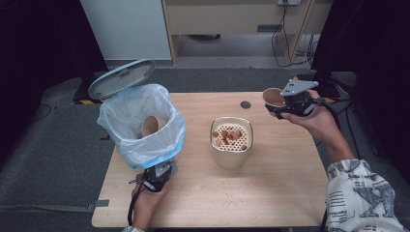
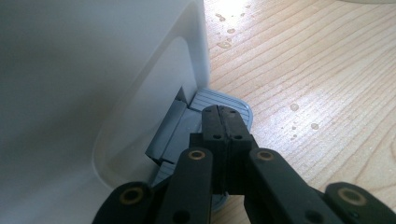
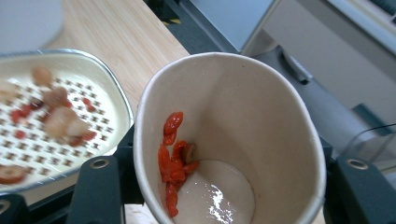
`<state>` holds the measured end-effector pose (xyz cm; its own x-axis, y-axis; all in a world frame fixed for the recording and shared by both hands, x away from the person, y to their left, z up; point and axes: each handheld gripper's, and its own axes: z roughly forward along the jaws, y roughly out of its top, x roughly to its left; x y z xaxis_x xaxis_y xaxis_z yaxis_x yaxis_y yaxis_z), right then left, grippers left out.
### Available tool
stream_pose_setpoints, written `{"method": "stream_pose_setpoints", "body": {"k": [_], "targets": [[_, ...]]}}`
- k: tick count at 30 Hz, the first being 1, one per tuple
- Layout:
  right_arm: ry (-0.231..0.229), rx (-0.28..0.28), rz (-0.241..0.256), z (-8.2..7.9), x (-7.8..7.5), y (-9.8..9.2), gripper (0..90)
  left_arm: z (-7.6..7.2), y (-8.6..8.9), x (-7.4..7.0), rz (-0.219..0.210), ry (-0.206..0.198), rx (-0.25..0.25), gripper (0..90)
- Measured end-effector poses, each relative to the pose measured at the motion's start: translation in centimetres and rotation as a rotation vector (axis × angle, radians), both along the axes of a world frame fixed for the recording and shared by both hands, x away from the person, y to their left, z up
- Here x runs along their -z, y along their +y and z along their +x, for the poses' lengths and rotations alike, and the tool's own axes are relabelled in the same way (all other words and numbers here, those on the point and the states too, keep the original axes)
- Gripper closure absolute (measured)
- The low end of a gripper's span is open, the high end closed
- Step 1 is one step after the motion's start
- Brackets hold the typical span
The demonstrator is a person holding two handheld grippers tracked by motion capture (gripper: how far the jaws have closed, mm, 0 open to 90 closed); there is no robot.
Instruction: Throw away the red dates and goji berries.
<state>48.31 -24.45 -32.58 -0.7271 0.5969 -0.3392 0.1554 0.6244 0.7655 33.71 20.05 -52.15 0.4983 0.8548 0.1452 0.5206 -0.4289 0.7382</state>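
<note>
Overhead and gripper views of a wooden table (image 1: 270, 193). The right gripper (image 1: 283, 107), held above the table's far right part, clamps a paper cup (image 1: 274, 97) between its jaws; the cup is tilted toward the middle of the table. In the right gripper view the jaws sit against the cup's two sides, and red berries (image 3: 173, 158) cling to its inner wall above a wet bottom. Near the table's centre stands a beige container with a perforated strainer (image 1: 231, 136) holding red and pale pieces, well apart from the cup. At the left stands a pedal bin (image 1: 142, 126) lined with a blue bag, its grey lid (image 1: 121, 78) raised; a second paper cup (image 1: 151, 125) lies inside. The left gripper (image 2: 222, 122), jaws pressed together with nothing between them, rests its tips on the bin's grey pedal (image 2: 236, 105) at the base of the white bin wall
</note>
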Motion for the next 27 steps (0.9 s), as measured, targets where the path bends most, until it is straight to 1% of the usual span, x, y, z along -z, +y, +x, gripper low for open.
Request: {"method": "stream_pose_setpoints", "body": {"k": [1,2,4,5,9,13,16,17,22,25,27], "targets": [[0.021,-0.001,0.029,0.0,-0.1,-0.1,38.1,0.0,0.0,0.0,0.001,0.0,0.0,89.0],[0.021,-0.001,0.029,0.0,-0.1,-0.1,38.1,0.0,0.0,0.0,0.001,0.0,0.0,89.0],[0.043,-0.008,0.056,0.0,-0.2,-0.1,38.1,0.0,0.0,0.0,0.0,0.0,0.0,89.0],[0.055,-0.01,0.079,0.0,-0.3,-0.2,38.1,0.0,0.0,0.0,0.001,0.0,0.0,89.0],[0.073,-0.015,0.098,0.0,-0.4,-0.2,38.0,0.0,0.0,0.0,0.0,0.0,0.0,89.0],[0.093,-0.03,0.147,0.0,-0.6,-0.4,38.0,0.0,0.0,0.0,0.0,0.0,0.0,89.0],[0.103,-0.039,0.17,0.0,-0.7,-0.5,38.0,0.0,0.0,0.0,0.0,0.0,0.0,89.0],[0.109,-0.042,0.19,0.0,-0.8,-0.6,37.9,0.0,0.0,0.0,0.0,0.0,0.001,89.0],[0.111,-0.045,0.199,0.0,-0.9,-0.7,38.0,0.0,0.0,0.0,0.001,0.0,0.0,89.0],[0.115,-0.048,0.217,-0.1,-1.0,-0.7,38.0,0.0,0.0,0.0,0.001,0.0,0.0,89.0],[0.115,-0.049,0.22,-0.1,-1.1,-0.8,38.0,0.0,0.0,0.0,0.001,0.0,0.0,89.0]]}}
